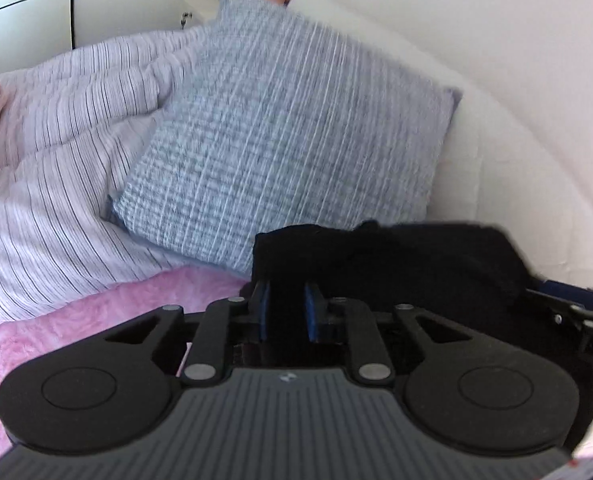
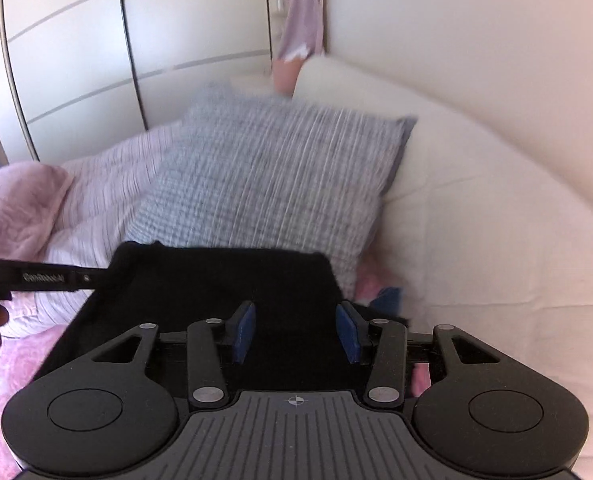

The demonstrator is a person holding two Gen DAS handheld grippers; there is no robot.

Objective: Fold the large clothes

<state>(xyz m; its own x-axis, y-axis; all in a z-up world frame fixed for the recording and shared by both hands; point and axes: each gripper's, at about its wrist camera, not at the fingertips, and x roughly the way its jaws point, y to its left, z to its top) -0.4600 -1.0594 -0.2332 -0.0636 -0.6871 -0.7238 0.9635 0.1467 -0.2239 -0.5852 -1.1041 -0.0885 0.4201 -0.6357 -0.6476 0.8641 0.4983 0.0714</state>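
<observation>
The bed [image 1: 496, 100] stretches ahead of both claws. The black garment [image 2: 216, 280], soft, limp and light, hangs between them. The left claw [image 1: 287, 308] pinches an edge; the right claw [image 2: 295, 334] gapes wide over cloth. Best gripped at hems or corners.

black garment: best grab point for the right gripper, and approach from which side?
Take the far right corner of the black garment, coming straight ahead along the fingers. In the right wrist view that edge runs flat and taut and ends in a free corner; the left gripper seems already shut on the other end. The right gripper is open, fabric between its pads.
</observation>
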